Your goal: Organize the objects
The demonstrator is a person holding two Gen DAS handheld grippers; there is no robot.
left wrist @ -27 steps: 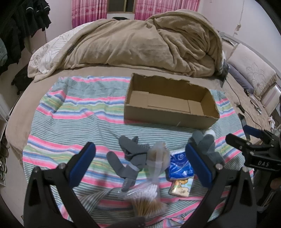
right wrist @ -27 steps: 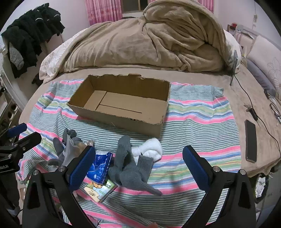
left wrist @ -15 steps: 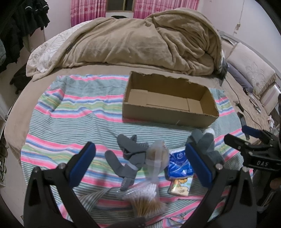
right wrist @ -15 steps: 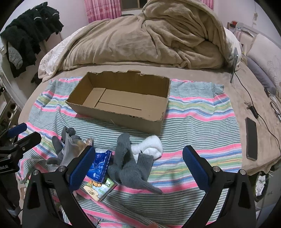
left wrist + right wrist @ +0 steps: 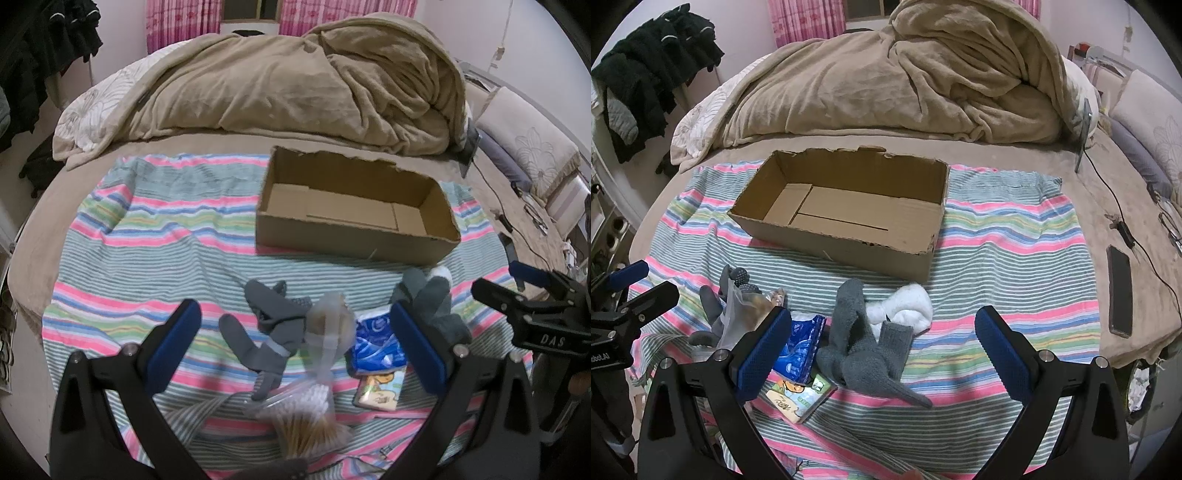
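Observation:
An empty cardboard box [image 5: 354, 212] [image 5: 846, 218] sits on the striped cloth. In front of it lie grey gloves [image 5: 273, 325], a clear bag of cotton swabs [image 5: 306, 410], a blue tissue pack [image 5: 375, 341] [image 5: 799, 350], a small picture card [image 5: 380, 391] [image 5: 798, 397], grey socks [image 5: 864, 350] [image 5: 428, 299] and a white sock [image 5: 905, 304]. My left gripper [image 5: 295, 347] is open and empty above the gloves and bag. My right gripper [image 5: 882, 354] is open and empty above the grey socks.
A heaped tan blanket [image 5: 295, 81] fills the bed behind the box. A phone [image 5: 1120, 291] and a cable [image 5: 1115, 206] lie on the bed at the right. Dark clothes [image 5: 653, 70] hang at the left. The striped cloth [image 5: 147, 236] spreads left of the box.
Both grippers have drawn back and risen slightly, so the box and the objects sit a little lower in both views. Nothing was grasped.

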